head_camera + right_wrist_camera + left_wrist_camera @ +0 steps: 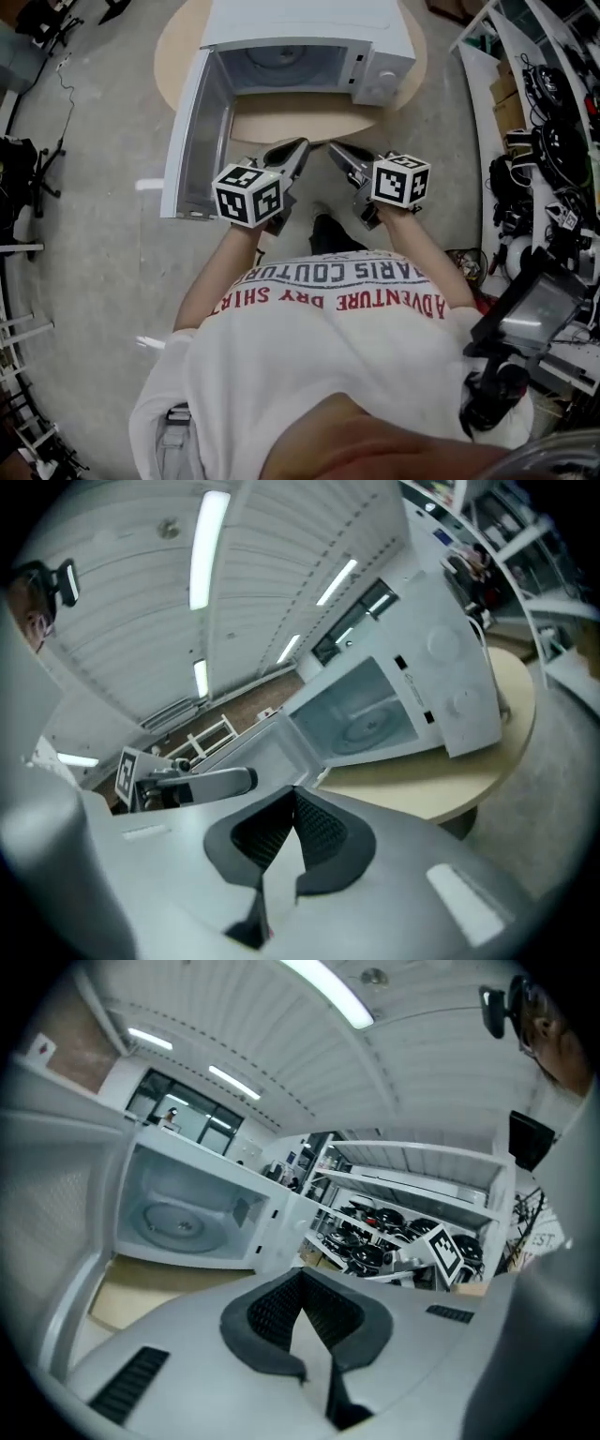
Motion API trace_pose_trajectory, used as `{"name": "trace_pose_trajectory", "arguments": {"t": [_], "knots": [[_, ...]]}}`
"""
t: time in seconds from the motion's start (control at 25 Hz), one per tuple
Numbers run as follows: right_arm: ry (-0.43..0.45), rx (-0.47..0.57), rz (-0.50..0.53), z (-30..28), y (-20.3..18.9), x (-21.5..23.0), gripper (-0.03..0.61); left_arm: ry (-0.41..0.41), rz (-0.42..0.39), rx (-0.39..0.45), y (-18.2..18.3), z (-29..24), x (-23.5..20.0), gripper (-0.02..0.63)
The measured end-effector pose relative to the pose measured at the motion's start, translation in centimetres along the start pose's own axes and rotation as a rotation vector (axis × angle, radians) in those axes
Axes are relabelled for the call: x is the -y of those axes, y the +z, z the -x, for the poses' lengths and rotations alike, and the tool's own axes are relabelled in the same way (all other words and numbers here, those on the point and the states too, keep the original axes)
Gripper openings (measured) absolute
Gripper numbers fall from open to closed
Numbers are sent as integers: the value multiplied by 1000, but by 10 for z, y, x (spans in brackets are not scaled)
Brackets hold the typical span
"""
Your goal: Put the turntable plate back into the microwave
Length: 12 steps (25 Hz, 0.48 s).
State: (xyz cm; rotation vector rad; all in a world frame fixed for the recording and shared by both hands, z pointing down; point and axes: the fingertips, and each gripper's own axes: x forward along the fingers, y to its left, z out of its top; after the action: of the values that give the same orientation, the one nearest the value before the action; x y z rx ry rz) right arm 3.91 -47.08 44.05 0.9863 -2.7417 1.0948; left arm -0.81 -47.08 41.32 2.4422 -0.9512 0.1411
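1. Grey floor surrounds the round wooden counter (281,120) at the top of the head view, which carries the white microwave (375,56) with its door (192,141) swung open.
2. The turntable plate (281,58) lies inside the cavity.
3. My left tool (302,1279) and right tool (293,797) are both closed and empty, near frame centre.

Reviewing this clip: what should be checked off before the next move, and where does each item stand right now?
1. Microwave door swung fully open: ok.
2. Turntable plate inside the microwave: ok, a round plate lies on its floor.
3. Plate seated flat on its hub: cannot tell.
4. Left gripper empty: ok, jaws together on nothing.
5. Right gripper empty: ok, jaws together on nothing.
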Motion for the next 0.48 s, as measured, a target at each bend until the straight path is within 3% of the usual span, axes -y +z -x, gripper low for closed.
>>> {"name": "trace_pose_trajectory", "arguments": {"t": [0.12,0.28,0.48], "knots": [[61,-75,92,50,-31,-75,2,-55,-114,-13,-7,52,67,0],[45,-179,232,84,-59,-115,2,-118,-138,-42,-22,81,108,0],[56,-182,259,138,-89,-169,2,-125,-182,-49,-47,134,170,0]]}}
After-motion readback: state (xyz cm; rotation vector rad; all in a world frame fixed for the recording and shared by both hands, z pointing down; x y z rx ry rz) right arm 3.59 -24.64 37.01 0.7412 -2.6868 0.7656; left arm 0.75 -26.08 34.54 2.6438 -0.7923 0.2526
